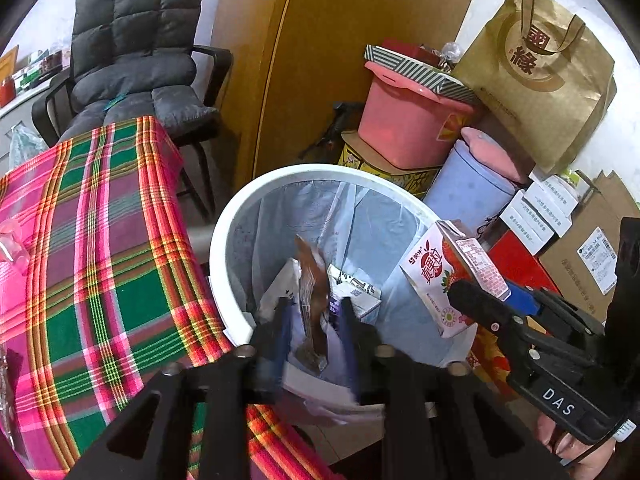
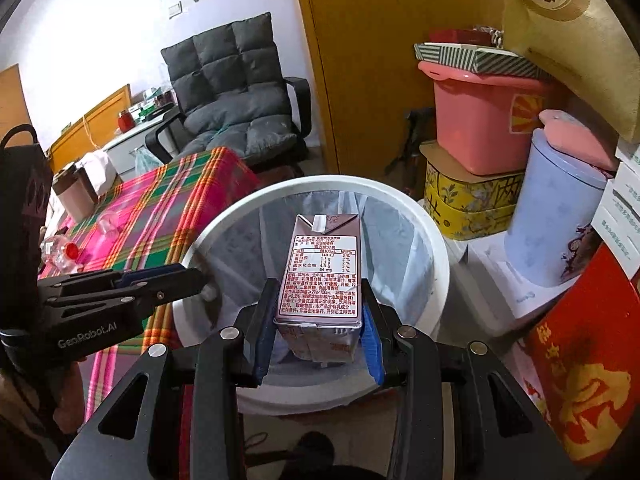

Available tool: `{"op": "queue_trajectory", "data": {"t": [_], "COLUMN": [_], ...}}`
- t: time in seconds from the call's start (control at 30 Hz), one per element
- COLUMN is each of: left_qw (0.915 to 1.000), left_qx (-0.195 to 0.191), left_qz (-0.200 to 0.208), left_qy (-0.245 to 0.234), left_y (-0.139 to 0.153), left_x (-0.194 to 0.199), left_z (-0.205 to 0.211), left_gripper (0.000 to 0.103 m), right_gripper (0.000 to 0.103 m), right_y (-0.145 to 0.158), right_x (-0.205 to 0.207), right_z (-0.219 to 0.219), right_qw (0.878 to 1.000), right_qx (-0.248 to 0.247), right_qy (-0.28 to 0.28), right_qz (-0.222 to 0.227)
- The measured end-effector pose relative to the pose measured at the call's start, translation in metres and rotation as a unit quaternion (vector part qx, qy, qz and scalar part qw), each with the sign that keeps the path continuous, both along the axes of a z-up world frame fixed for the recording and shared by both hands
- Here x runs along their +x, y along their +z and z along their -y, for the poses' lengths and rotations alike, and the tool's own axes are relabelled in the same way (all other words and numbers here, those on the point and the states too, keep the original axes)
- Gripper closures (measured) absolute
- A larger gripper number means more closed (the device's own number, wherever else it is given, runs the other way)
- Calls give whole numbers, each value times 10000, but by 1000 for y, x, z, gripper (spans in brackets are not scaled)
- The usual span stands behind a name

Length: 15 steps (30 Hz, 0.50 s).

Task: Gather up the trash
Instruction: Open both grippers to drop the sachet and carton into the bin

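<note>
A white trash bin (image 1: 224, 248) with a pale plastic liner stands beside the plaid table; it also shows in the right wrist view (image 2: 436, 248). My left gripper (image 1: 314, 316) is over the bin, its jaws apart, with a brown wrapper (image 1: 314, 300) between the fingers, blurred, seemingly loose. Cartons and paper lie in the bin. My right gripper (image 2: 320, 320) is shut on a strawberry milk carton (image 2: 324, 272) and holds it over the bin; the carton also shows in the left wrist view (image 1: 440, 276).
A table with a pink and green plaid cloth (image 1: 100, 240) lies left of the bin, with a small plastic bottle (image 2: 60, 254) on it. A grey cushioned chair (image 1: 132, 60) stands behind. Pink tub (image 1: 404, 124), blue canister (image 1: 468, 188), paper bag and boxes crowd the right.
</note>
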<state>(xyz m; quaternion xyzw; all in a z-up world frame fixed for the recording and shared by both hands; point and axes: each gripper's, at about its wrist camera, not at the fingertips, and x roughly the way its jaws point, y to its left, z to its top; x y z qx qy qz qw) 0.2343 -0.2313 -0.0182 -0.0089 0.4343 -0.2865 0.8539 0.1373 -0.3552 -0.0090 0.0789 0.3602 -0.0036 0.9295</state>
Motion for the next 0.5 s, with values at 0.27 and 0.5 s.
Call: {"op": "queue_trajectory", "data": {"t": [0.27, 0.5], "left_qw": [9999, 9995], "left_qx": [-59, -127], "left_qz": [86, 157], "left_qy": [98, 257], "left_y": [3, 10], "left_x": [0, -7], "left_z": [-6, -24], "left_gripper": [61, 61], "right_gripper": [59, 48], "right_y": [-4, 2], "right_x": [4, 1], "right_z": [1, 0], "right_qw": [9999, 9998], "right_qx": [-133, -160], "right_qy": [-33, -26], "right_qz": [-33, 79]}}
